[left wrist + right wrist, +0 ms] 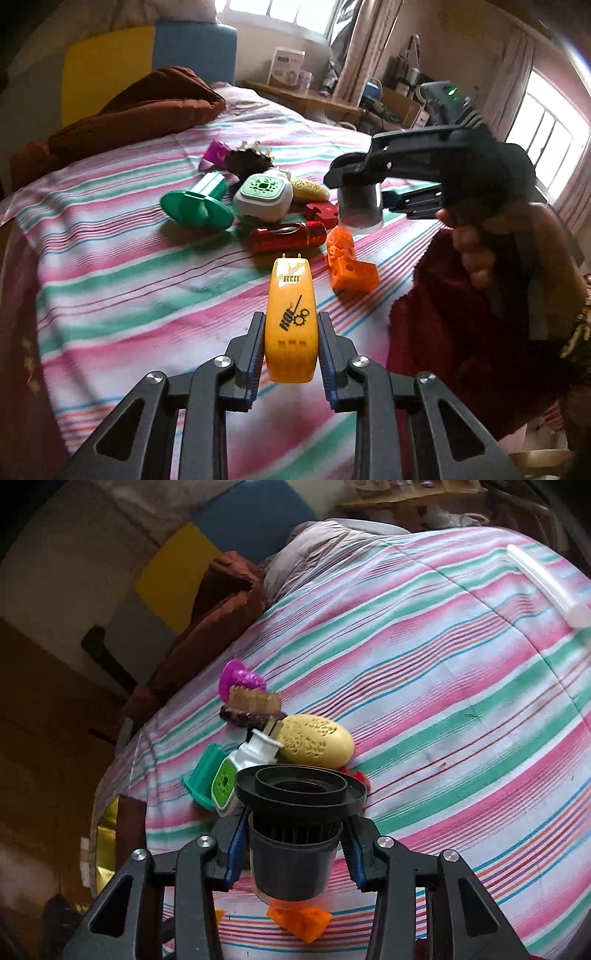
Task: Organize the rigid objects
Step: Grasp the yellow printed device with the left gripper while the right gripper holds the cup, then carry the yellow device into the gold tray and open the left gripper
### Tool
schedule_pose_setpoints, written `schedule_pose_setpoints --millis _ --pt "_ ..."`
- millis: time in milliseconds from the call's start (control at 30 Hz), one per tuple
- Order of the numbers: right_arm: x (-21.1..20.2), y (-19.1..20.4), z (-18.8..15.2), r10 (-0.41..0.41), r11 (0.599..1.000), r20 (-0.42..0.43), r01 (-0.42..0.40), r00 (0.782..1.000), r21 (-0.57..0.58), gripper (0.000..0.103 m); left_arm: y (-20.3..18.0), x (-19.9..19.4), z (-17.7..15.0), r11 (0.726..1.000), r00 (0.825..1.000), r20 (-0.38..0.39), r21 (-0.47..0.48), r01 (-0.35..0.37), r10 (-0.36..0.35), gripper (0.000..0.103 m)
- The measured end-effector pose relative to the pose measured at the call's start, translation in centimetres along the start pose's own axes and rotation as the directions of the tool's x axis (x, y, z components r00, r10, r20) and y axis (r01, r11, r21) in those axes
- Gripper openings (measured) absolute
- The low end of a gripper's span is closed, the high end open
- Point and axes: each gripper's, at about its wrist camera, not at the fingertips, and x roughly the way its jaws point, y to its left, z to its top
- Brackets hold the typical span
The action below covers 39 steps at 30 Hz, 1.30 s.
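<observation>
striped bed (pixel 110 258) holds toys; left gripper (pixel 291 354) squeezes yellow toy (pixel 291 314), right gripper (pixel 293 849) squeezes black cup (pixel 295 834); set both down gently beside the pile.

Yellow flat gadget (pixel 291 321) with black gear print and two tiny prongs sits upright, pinched at its lower half, above the striped bedspread (pixel 122 266). The black ribbed filter cup (pixel 295 834) with a wide flanged rim is gripped by its body, held over the orange holed blocks (pixel 349 264). Nearby cluster: shiny red cylinder (pixel 288 238), green spool (pixel 199 205) on its side, white-green square device (pixel 264 194), pale yellow oval (pixel 316 746).
</observation>
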Motion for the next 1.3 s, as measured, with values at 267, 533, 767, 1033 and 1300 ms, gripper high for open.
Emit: schedule_pose_setpoints --millis 267,533,767,1033,1300 --pt "0.0 1.3 -0.5 -0.003 0.997 -0.001 0.003 1.000 -0.075 0.045 1.5 -5.2 -0.9 0.998 0.995 0.098 -0.059 -0.012 0.017 0.026" --pt "-0.3 1.9 -0.5 0.017 0.994 0.019 -0.014 1.000 -0.111 0.045 6.1 -9.8 -2.2 0.981 0.977 0.148 -0.146 -0.132 0.153 0.026" --pt "-0.2 3.4 -0.9 0.031 0.983 0.017 -0.028 0.999 -0.181 0.045 12.8 -11.9 -3.7 0.933 0.959 0.112 -0.285 -0.220 0.261 0.026" --pt "0.1 3.9 -1.0 0.026 0.980 0.014 -0.022 1.000 -0.199 0.045 20.9 -13.8 -4.4 0.846 0.931 0.027 -0.429 -0.318 0.364 0.026" --pt "0.0 4.2 -1.2 0.031 0.977 0.022 -0.025 0.999 -0.213 0.045 28.7 -14.1 -3.8 0.755 0.891 -0.096 -0.495 -0.430 0.445 0.026"
